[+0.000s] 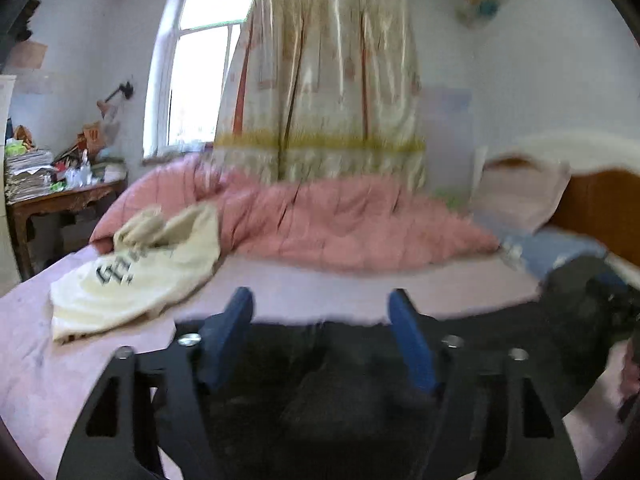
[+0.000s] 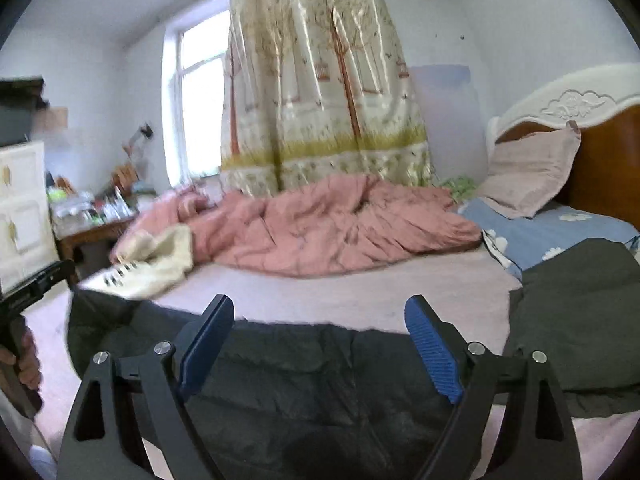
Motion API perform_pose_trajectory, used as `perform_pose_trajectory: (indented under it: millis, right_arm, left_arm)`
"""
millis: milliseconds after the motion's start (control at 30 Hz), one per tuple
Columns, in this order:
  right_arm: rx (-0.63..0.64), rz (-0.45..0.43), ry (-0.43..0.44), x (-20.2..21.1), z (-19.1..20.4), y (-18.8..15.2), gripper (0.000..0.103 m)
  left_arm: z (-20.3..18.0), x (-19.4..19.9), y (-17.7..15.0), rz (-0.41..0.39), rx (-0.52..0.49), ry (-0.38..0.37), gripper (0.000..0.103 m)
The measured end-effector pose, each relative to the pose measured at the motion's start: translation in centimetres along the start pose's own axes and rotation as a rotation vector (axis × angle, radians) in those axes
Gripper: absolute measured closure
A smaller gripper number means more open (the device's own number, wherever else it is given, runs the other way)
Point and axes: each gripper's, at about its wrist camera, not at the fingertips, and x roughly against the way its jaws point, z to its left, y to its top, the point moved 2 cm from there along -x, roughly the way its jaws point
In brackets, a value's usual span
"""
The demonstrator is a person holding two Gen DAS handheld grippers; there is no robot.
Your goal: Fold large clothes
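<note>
Black garment [image 2: 320, 392] flat on bed [image 2: 360, 292], left claw [image 1: 320, 304] and right claw [image 2: 320, 312] both spread, empty

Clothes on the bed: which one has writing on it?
The cream top, lying at the far left beside the pink quilt, has dark lettering. The dark garment under the open grippers is plain.

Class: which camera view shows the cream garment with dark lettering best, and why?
The left wrist view: the cream garment lies unobstructed on the bed, its lettering visible though blurred. In the right wrist view, the cream garment appears smaller near the left edge, lettering smeared, partly cut off by the dark garment.
</note>
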Motion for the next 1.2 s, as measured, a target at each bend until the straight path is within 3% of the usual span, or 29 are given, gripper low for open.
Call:
perform_pose_trajectory:
  millis: [67,167,233,400,533,700,867,1200]
  right_arm:
    - [-0.008,0.096,0.005,-2.4,-0.4,-1.1,0.026]
    - [-0.016,0.216,-0.055,-6.1,-1.8,-2.9,0.03]
    - [-0.03,0.246,-0.096,-7.8,-2.9,-3.5,0.03]
    - [-0.075,0.308,-0.114,-11.1,-5.0,-4.4,0.03]
    - [-0.102,0.363,-0.138,-12.7,-6.1,-5.5,0.03]
    - [-0.155,0.409,-0.123,-14.0,-7.3,-6.3,0.021]
    - [-0.187,0.438,-0.147,-14.9,-8.0,-6.8,0.007]
    - [-0.182,0.442,-0.161,-15.1,-7.8,-7.0,0.003]
  left_arm:
    - [0.3,-2.4,-1.4,0.086,-0.013,0.02,0.048]
    - [1.4,-5.6,-3.4,0.131,-0.019,0.092,0.048]
    - [2.1,-7.7,-4.6,0.182,-0.025,0.151,0.049]
    - [4.3,-10.1,-6.4,0.207,0.008,0.172,0.043]
    - [6.1,-12.7,-8.1,0.317,0.077,0.17,0.042]
    - [7.2,-13.9,-9.3,0.399,0.15,0.186,0.035]
    - [7.1,-14.7,-9.9,0.454,0.154,0.187,0.027]
    - [8.1,-15.1,-10.3,0.495,0.214,0.18,0.01]
